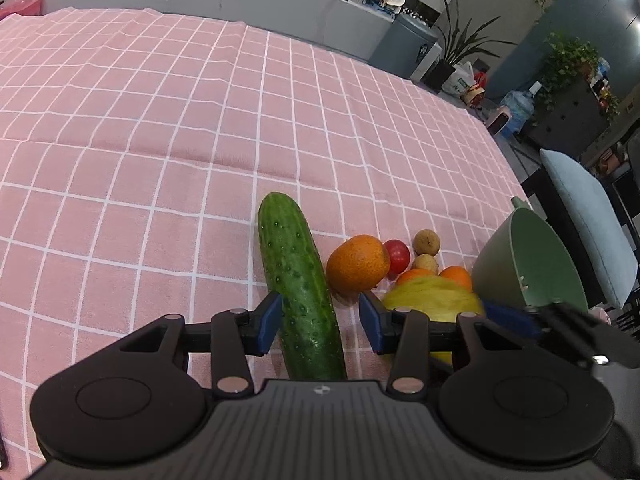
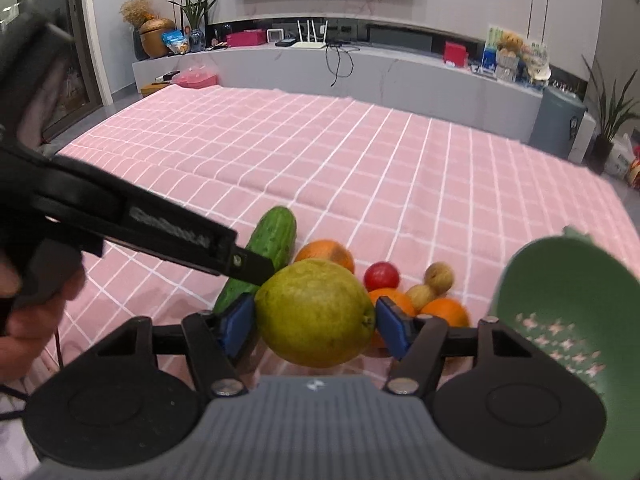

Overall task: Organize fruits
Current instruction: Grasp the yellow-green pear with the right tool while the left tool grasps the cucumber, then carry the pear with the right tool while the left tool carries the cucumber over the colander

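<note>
Pink checked tablecloth (image 2: 360, 152) covers the whole table, mostly bare — fruit is bunched at the near edge. Green perforated plastic colander bowl (image 2: 560, 304) sits tipped at the right of the pile, and what shows of the inside looks empty, so I'd say sorting has barely begun.

Long green bumpy cucumber (image 1: 298, 280) lies on the cloth w/ the left gripper (image 1: 320, 320) straddling it: left blue pad looks to be touching its side, right pad stands clear w/ cloth showing in the gap. Jaws roughly half open, not clamped, nothing lifted yet.

Right gripper (image 2: 314, 326) has the big yellow-green round citrus (image 2: 314, 312) between its blue pads — both pads sit at the fruit's sides, and it appears raised above the pile. Looks like a hold, tho whether it's fully firm I can't tell. My guess: this one heads for the colander next.

Still on the cloth: large orange (image 1: 357, 262) just beside the cucumber, two smaller oranges (image 2: 446, 311) near the colander, small red tomato-like fruit (image 2: 381, 275), two small tan round fruits (image 2: 439, 276) touching each other.

So: none binned as far as I can see, one in hand, one being lined up, five-plus left.
</note>
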### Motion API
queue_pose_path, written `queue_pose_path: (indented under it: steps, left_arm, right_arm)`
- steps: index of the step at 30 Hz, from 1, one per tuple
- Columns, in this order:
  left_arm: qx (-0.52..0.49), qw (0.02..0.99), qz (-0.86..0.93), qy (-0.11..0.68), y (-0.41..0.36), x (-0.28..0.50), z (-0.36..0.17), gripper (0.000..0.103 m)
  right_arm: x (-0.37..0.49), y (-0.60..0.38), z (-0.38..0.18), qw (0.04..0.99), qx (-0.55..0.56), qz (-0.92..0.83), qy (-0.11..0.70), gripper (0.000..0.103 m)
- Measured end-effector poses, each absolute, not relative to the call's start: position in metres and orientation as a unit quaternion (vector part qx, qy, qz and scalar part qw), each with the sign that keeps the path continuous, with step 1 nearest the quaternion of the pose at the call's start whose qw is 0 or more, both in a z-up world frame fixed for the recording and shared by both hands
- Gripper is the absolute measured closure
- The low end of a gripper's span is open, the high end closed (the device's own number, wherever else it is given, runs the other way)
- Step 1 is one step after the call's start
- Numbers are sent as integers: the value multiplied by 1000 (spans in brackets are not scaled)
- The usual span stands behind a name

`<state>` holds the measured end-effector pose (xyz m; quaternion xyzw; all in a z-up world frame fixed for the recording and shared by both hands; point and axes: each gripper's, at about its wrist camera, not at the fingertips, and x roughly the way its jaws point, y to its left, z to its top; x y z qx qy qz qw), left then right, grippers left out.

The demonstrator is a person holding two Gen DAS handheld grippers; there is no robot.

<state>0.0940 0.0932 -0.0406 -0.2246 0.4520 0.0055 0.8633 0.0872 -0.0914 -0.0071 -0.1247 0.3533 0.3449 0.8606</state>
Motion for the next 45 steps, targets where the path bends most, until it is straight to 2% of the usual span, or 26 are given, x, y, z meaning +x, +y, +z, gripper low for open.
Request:
queue_pose_path:
  steps: [10, 13, 20, 33, 40, 45]
  left_arm:
    - [-217, 851, 32, 477, 91, 112, -53, 51]
    - [-211, 850, 42, 481, 90, 113, -56, 59]
    - [-207, 854, 51, 474, 87, 105, -52, 62]
    - [-198, 892, 24, 407, 59, 81, 18, 62]
    - [-201, 905, -56, 370, 7, 110, 60, 62]
    - [-185, 903, -91, 376, -33, 143, 58, 62]
  right_arm:
    - [80, -146, 39, 891, -104, 304, 321, 40]
    - [84, -168, 50, 900, -99, 281, 319, 40]
    - [110, -212, 44, 906, -92, 220, 350, 40]
    - [137, -245, 17, 886, -73, 204, 410, 40]
    - [140, -250, 19, 881, -61, 213, 419, 40]
    - [145, -251, 22, 877, -78, 221, 420, 40]
